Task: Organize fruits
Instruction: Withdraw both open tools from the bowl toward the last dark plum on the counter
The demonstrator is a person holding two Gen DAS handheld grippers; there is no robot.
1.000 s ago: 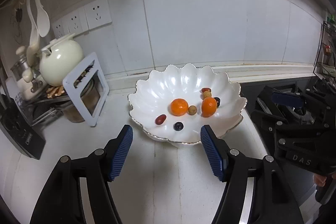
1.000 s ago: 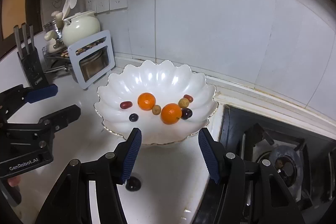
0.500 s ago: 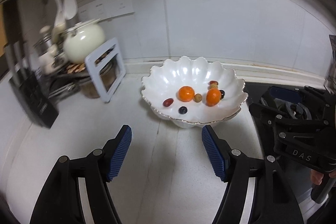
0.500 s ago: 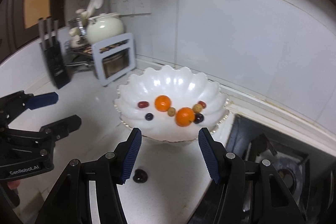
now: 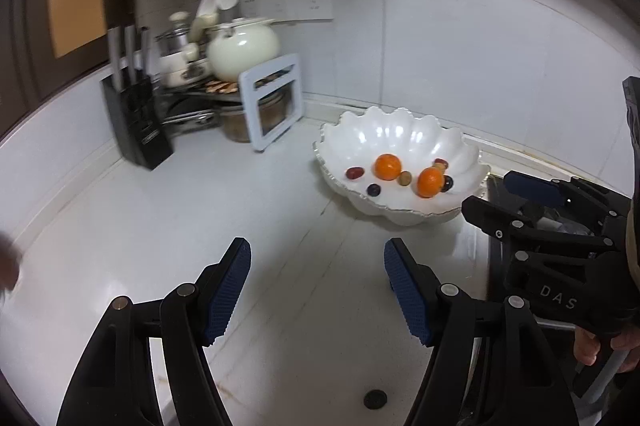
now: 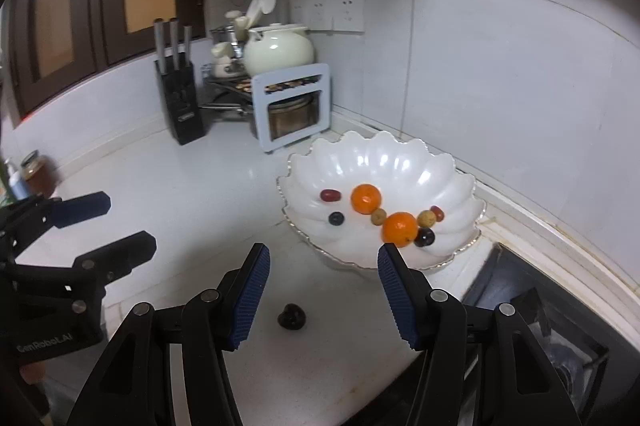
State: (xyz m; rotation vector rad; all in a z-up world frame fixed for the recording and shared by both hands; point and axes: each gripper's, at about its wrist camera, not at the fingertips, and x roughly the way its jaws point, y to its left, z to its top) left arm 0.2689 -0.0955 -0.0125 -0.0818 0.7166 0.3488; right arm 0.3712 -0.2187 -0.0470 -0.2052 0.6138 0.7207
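A white scalloped bowl (image 5: pixel 460 150) (image 6: pixel 384 158) stands on the white counter near the wall. It holds two oranges (image 5: pixel 387 166) (image 6: pixel 365 198), a red grape (image 6: pixel 330 195), dark grapes and small tan fruits. A dark fruit (image 6: pixel 292 315) (image 5: pixel 375 398) lies loose on the counter in front of the bowl. My left gripper (image 5: pixel 318 270) hovers open and empty over the counter, left of the bowl. My right gripper (image 6: pixel 322 272) is open and empty too, with the loose dark fruit below and between its fingers. Each gripper shows at the edge of the other's view.
A black knife block (image 5: pixel 136 122) (image 6: pixel 180 98), a cream teapot (image 5: pixel 244 46) on a rack and a light blue frame (image 6: pixel 292 106) fill the back left corner. A gas hob (image 6: pixel 540 338) adjoins the counter on the right. Jars (image 6: pixel 36 172) stand far left.
Both views have drawn back from the bowl and swung left, bringing the knife block and the corner into sight. The bowl now sits further right and smaller in the left wrist view.
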